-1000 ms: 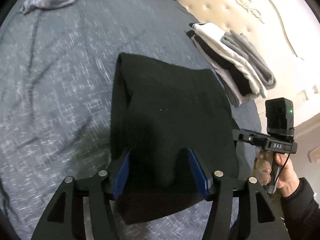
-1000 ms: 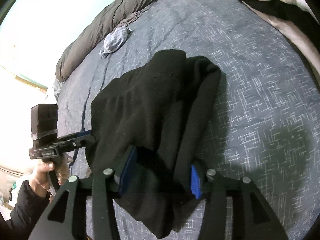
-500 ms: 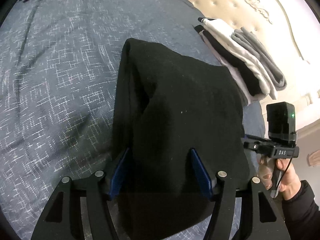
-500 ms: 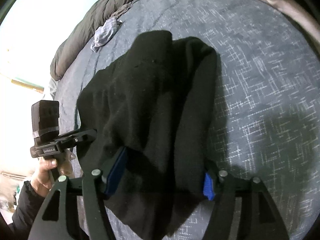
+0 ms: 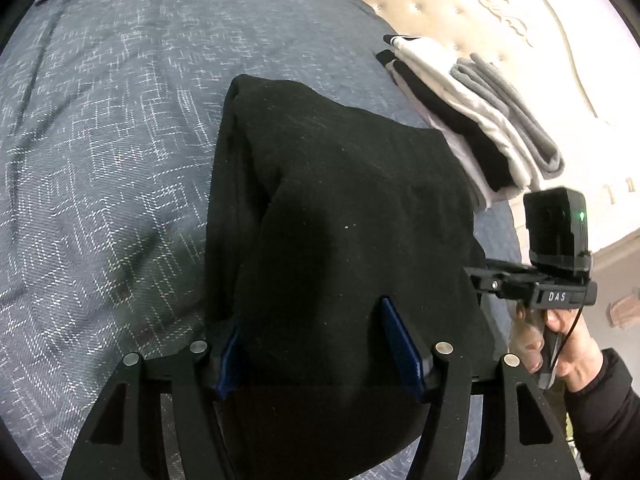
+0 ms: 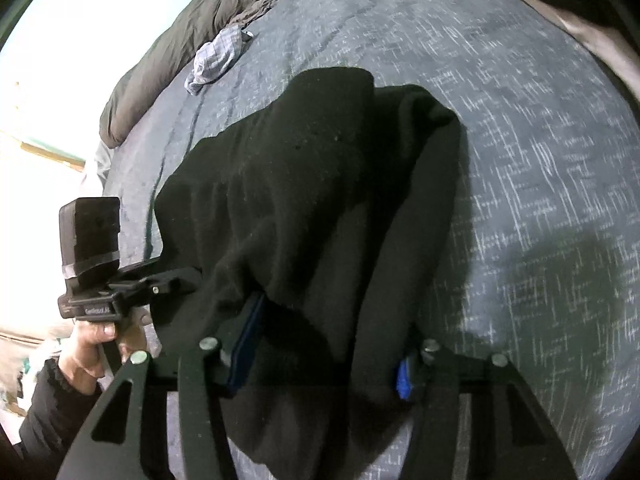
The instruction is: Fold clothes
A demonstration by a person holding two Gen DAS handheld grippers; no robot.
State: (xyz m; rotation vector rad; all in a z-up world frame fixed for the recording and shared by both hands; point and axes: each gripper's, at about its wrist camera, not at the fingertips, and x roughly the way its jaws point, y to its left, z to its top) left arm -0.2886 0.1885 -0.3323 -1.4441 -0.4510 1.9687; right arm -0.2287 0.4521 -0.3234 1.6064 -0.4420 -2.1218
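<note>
A thick, folded black garment hangs a little above the blue-grey bedspread, carried between both grippers. My left gripper is shut on its near end, and the bundle fills the gap between the blue pads. In the right wrist view the same garment runs away from my right gripper. Its jaws are closing with the fabric packed between them, and the cloth hides most of the right pad. A hand holds each gripper at the garment's other side.
A stack of folded white, black and grey clothes lies by the cream tufted headboard, just right of the garment. A crumpled checked cloth and a dark rolled duvet lie at the far side of the bed.
The black bundle now sits deeper between both pairs of jaws and fills more of each view. The right jaws widened, then narrowed again. Both hands have stayed about where they were.
</note>
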